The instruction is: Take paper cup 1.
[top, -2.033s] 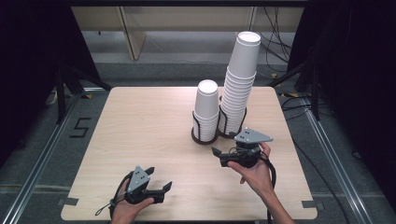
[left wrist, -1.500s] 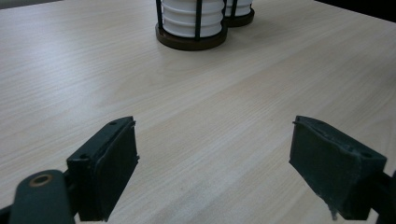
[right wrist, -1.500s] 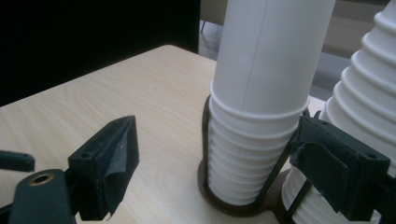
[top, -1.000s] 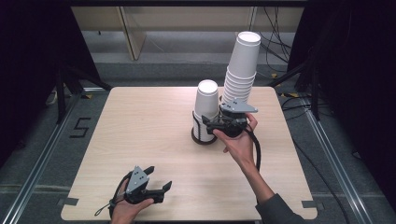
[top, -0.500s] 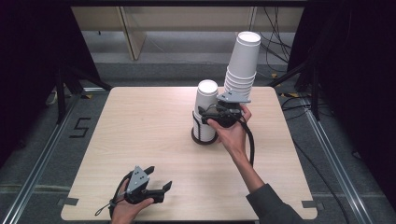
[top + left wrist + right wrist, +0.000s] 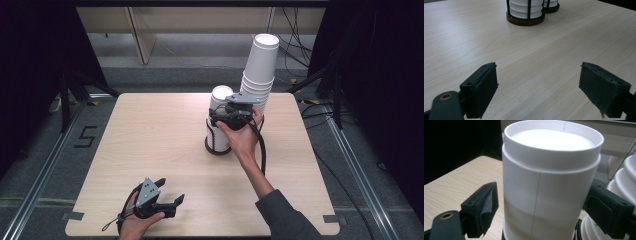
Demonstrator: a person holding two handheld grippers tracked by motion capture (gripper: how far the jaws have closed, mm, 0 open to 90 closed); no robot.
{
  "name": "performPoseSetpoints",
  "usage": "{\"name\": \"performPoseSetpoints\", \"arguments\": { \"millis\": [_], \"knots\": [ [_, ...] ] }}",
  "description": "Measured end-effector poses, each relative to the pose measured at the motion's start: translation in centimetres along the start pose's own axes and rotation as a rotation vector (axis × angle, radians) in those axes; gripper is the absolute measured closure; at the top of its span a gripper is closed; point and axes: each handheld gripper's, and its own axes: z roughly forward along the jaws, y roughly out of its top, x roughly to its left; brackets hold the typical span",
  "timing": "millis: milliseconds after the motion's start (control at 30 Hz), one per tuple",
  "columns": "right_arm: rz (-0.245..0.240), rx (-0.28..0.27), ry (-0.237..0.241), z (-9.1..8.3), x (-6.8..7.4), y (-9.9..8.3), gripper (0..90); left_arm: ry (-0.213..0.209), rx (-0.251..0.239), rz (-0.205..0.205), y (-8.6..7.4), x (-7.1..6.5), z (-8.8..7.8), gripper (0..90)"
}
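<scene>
Right gripper: jaws apart, set either side of the top cup of the short stack in its holder; pads not yet touching.
Left gripper: jaws apart, nothing between, low over the worktop.
Risk: several nested cups may be lifted together; the leaning tall stack beside it may be knocked.
Hidden: holder base cut off; cup count unclear.

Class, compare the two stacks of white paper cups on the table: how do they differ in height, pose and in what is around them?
The short stack is low and upright; the tall stack rises far higher and leans. The right gripper has its open jaws either side of the short stack; the tall stack stands beside it. Both sit in dark wire holders.
</scene>
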Motion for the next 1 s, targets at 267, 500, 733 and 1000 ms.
{"name": "performPoseSetpoints", "arguments": {
  "millis": [267,500,733,1000],
  "knots": [
    [0.011,0.022,-0.03,0.8,0.08,0.07,16.7,-0.004,-0.008,-0.006,-0.01,-0.06,0.06,14.5],
    [0.036,0.0,-0.038,0.55,0.21,0.33,18.5,-0.004,-0.006,-0.006,0.0,-0.05,0.06,14.4],
    [0.026,0.002,-0.04,-0.11,0.17,0.91,20.9,-0.01,-0.009,-0.004,-0.03,-0.06,0.14,14.5],
    [0.036,0.007,-0.055,0.27,0.35,0.57,18.5,-0.014,-0.006,0.0,-0.02,-0.08,0.16,14.5]
  ]
}}
